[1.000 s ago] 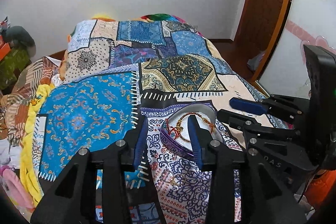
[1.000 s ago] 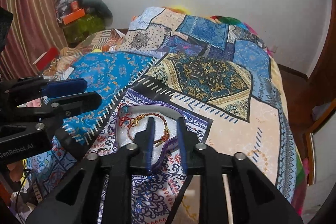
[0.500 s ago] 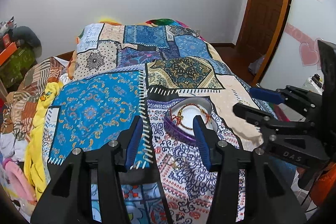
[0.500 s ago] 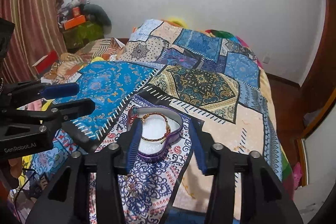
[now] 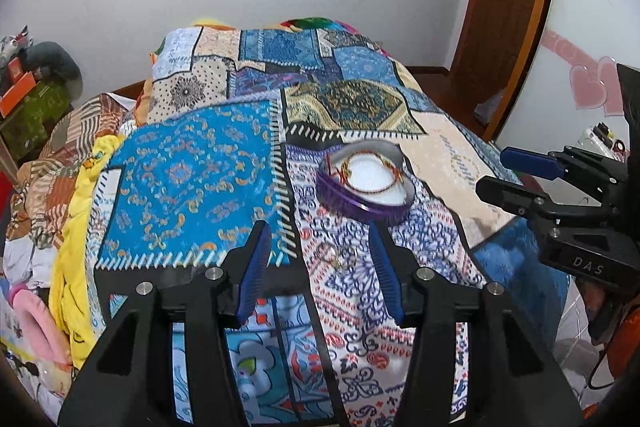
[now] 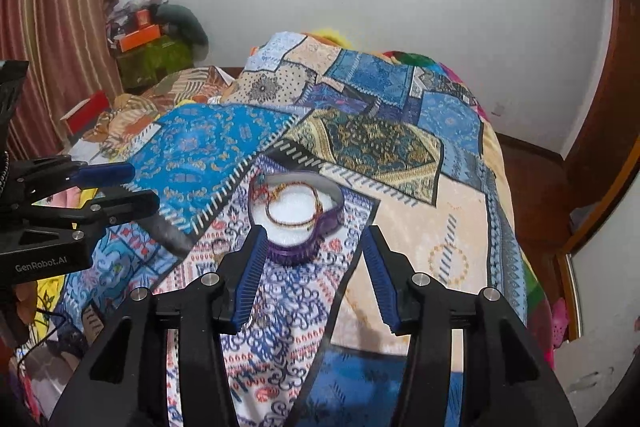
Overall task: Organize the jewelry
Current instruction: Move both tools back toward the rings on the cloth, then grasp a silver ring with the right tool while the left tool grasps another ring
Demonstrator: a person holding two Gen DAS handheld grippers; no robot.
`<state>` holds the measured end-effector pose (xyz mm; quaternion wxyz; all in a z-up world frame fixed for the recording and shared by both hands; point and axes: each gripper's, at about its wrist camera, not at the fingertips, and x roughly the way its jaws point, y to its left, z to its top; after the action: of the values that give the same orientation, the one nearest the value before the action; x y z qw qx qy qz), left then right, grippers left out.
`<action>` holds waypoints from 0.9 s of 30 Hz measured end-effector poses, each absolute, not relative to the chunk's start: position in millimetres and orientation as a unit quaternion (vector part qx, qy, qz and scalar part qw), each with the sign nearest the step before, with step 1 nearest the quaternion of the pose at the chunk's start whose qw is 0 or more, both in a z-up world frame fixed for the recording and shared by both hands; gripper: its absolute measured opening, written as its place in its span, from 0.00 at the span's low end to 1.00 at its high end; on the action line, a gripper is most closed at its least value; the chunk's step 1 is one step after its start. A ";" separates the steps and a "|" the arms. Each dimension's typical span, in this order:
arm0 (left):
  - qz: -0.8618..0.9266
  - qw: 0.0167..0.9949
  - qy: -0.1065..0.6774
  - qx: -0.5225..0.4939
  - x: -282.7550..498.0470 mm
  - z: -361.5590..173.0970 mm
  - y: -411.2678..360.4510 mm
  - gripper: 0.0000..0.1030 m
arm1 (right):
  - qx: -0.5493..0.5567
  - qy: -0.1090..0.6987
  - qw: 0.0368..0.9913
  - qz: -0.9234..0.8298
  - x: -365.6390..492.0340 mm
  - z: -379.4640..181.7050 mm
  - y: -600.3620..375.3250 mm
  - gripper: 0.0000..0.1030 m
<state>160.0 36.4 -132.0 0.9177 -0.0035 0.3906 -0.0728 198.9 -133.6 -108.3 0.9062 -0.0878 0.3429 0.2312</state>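
While both tongs hang above the bed's near end, the left gripper point(image 5: 322, 269) and the right gripper point(image 6: 314, 277) gape wide, holding nothing. Near the middle of the patchwork quilt point(image 5: 192, 179) sits the purple heart-shaped box point(image 5: 362, 187), its beaded bracelet point(image 5: 374, 173) lying inside on white padding. Small rings point(image 5: 338, 255) lie on the quilt just nearer its front edge.

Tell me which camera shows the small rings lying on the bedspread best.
The left wrist view: the small rings lie unobstructed between its claw's fingers, near the purple heart-shaped box. In the right wrist view they're fainter, left of its claw.
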 end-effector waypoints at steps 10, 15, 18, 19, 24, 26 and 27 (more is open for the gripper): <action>-0.087 0.901 0.426 0.002 154.2 -157.9 22.7 0.48 | -0.107 0.394 0.877 0.251 186.8 -146.5 -131.7 0.44; -0.096 0.893 0.439 0.009 154.6 -167.5 15.7 0.48 | -0.110 0.422 0.860 0.263 186.2 -168.2 -131.5 0.44; -0.097 0.889 0.446 0.006 156.7 -173.0 14.3 0.48 | -0.115 0.430 0.854 0.270 185.5 -175.0 -129.1 0.44; -0.097 0.889 0.448 0.005 157.1 -173.9 14.3 0.48 | -0.116 0.433 0.851 0.274 186.4 -177.5 -127.5 0.44; -0.102 0.884 0.456 -0.001 159.3 -179.7 13.2 0.48 | -0.114 0.433 0.849 0.282 190.5 -182.4 -122.7 0.35; -0.107 0.882 0.460 -0.001 159.7 -182.0 11.1 0.48 | -0.117 0.431 0.848 0.285 192.1 -183.1 -120.9 0.26; -0.111 0.880 0.462 0.000 160.2 -183.4 9.6 0.48 | -0.117 0.431 0.847 0.288 192.7 -183.4 -120.1 0.24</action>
<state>160.2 9.6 -183.4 0.8798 -0.0004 0.4622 -0.1106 192.7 -120.1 -183.4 0.8472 -0.1174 0.4309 0.2878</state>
